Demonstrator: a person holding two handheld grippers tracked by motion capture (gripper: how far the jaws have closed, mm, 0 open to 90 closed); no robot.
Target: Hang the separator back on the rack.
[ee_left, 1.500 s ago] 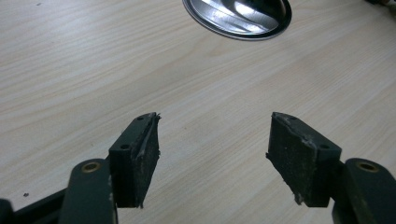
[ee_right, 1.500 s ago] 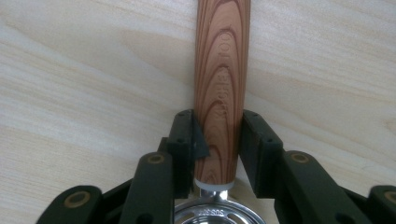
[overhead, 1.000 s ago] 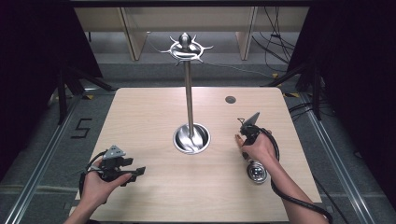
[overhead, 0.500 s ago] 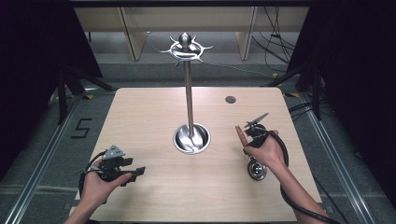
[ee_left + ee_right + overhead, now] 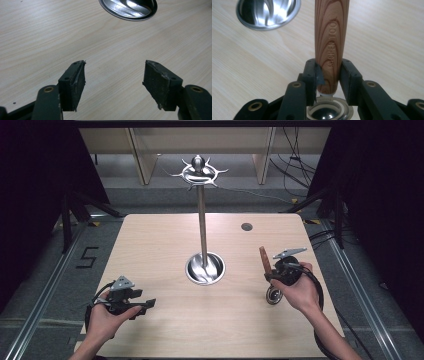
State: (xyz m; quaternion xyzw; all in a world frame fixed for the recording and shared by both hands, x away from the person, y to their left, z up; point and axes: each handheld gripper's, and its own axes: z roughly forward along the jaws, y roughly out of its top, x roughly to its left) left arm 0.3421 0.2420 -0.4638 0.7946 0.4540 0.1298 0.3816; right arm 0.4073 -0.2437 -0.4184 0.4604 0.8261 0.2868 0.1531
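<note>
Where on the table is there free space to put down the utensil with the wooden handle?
Bare wood lies between the stand base and the left hand-held gripper, along the near edge of the table, and at the far left corner. The far right has a small dark hole. The utensil and right hand-held gripper take the right side.

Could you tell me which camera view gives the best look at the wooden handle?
The right gripper view: the wooden handle is close up, grain and stamped lettering clear, clamped between the right gripper. The high view shows it small, sticking up from that gripper. The left gripper view looks at bare table.
</note>
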